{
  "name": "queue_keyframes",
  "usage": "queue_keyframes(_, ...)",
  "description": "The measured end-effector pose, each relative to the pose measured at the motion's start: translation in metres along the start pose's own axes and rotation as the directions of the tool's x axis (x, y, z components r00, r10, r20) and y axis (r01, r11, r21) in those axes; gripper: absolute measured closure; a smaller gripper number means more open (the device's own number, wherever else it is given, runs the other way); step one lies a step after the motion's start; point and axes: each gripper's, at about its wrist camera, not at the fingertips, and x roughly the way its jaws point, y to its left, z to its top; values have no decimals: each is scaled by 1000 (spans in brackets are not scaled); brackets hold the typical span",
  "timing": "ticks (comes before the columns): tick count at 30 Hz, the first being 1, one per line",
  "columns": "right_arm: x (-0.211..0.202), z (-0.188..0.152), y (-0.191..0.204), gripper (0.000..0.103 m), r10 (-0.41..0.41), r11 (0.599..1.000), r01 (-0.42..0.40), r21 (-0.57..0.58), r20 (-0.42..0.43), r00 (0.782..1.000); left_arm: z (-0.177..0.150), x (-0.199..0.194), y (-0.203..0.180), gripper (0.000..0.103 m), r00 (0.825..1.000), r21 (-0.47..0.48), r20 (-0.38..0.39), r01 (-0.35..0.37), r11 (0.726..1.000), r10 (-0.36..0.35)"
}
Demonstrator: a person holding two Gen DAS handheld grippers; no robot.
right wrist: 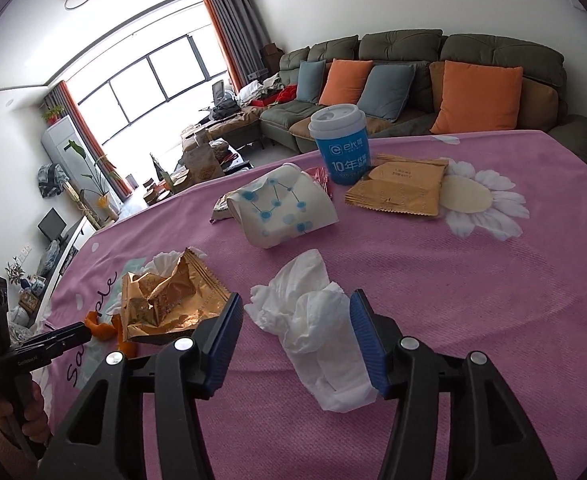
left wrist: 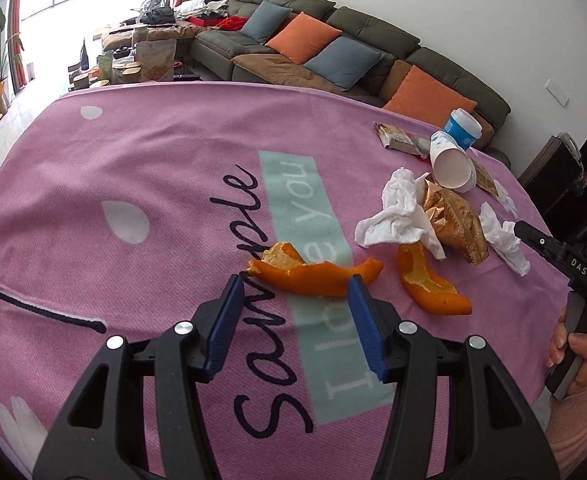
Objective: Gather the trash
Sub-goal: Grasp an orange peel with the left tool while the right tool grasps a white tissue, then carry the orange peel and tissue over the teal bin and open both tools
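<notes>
Left tool [left wrist: 295, 282], seen through its own wrist camera, is being held about half open with nothing gripped. Its two blue pads are being shown straddling the long orange peel [left wrist: 317, 276], which is lying on the pink cloth [left wrist: 133, 168] of the worktop right at the fingertips. The peel's long axis is being presented crosswise to the tool, running from one pad toward the other, so a closing of the jaws would be meeting the strip end-on rather than across its narrow width; whether the pads are already touching it cannot be told. A second, curved peel [left wrist: 429, 284] is being seen just to the right, and beyond it a crumpled tissue [left wrist: 397, 216] and a gold wrapper [left wrist: 457, 220]. The right tool [left wrist: 523, 232] is being brought in from the right edge near another tissue.

Through the right wrist camera, the right tool [right wrist: 295, 306] is likewise being held partly open and empty-handed. A white crumpled tissue [right wrist: 313, 328] is being framed between its pads, its long axis running roughly along the tool's pointing line, one end reaching back beside the right pad. The gold wrapper [right wrist: 165, 300] is being seen just left of the left pad, with a tipped paper cup [right wrist: 285, 212] and blue cup [right wrist: 339, 144] farther off. For the tissue, the right tool is judged the nearer one; for the peel, the left.
</notes>
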Motion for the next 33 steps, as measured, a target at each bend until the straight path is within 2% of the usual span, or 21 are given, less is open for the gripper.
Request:
queue_keyframes(4, 12, 0, 0, 50, -13, 1000, 13, -11, -31, 999, 2, 4, -3, 58, 1000, 1, -8, 14, 1000, -14)
queue_keyframes(6, 16, -1, 2, 51, -13, 1000, 12, -9, -55, 998, 3, 5, -2, 66, 1000, -3, -10, 19, 1000, -19)
queue_keyframes(7, 17, -2, 2, 53, -15, 1000, 15, -9, -59, 998, 3, 6, -2, 68, 1000, -4, -14, 25, 1000, -25)
queue_keyframes(11, 16, -2, 2, 79, -11, 1000, 10, -22, -65, 998, 3, 8, -3, 82, 999, 6, -21, 27, 1000, -27)
queue_keyframes(13, 13, -2, 3, 85, -10, 999, 8, -32, -59, 998, 3, 8, -3, 84, 999, 3, -20, 28, 1000, -28)
queue_keyframes(15, 9, -2, 3, 86, -5, 999, 3, -37, -45, 999, 3, 8, -2, 88, 999, -5, -21, 38, 999, -38)
queue_keyframes(16, 7, -2, 4, 87, 2, 999, -3, -37, -39, 999, 3, 7, -1, 88, 999, -12, -24, 48, 999, -48)
queue_keyframes(17, 4, -2, 4, 87, 11, 999, -12, -35, -33, 999, 4, 7, 0, 81, 998, -24, -26, 53, 998, -54)
queue_keyframes(18, 3, -2, 4, 87, 21, 999, -22, -32, -29, 999, 5, 7, 2, 67, 997, -40, -28, 71, 997, -72)
queue_keyframes(19, 2, -2, 5, 87, 30, 999, -31, -30, -26, 999, 6, 6, 3, 62, 995, -53, -26, 93, 994, -94)
queue_keyframes(21, -1, -2, 7, 87, 47, 998, -48, -29, -19, 999, 9, 5, 2, 51, 996, -64, -23, 86, 994, -87)
queue_keyframes(27, 1, -3, 13, 87, 87, 996, -87, -31, -23, 996, 24, 16, 2, 50, 996, -115, -44, 69, 991, -74)
queue_keyframes(28, 2, -3, 13, 87, 93, 995, -94, -30, -25, 995, 26, 18, 3, 52, 996, -124, -46, 72, 990, -78)
queue_keyframes(29, 2, -3, 14, 87, 97, 995, -98, -31, -27, 995, 27, 19, 3, 62, 996, -130, -48, 72, 989, -79)
queue_keyframes(31, 1, -4, 15, 87, 104, 994, -104, -33, -27, 994, 27, 22, 5, 69, 994, -143, -53, 82, 986, -90)
queue_keyframes(33, -1, -4, 16, 87, 115, 993, -115, -34, -22, 993, 25, 22, 7, 87, 994, -146, -56, 81, 986, -90)
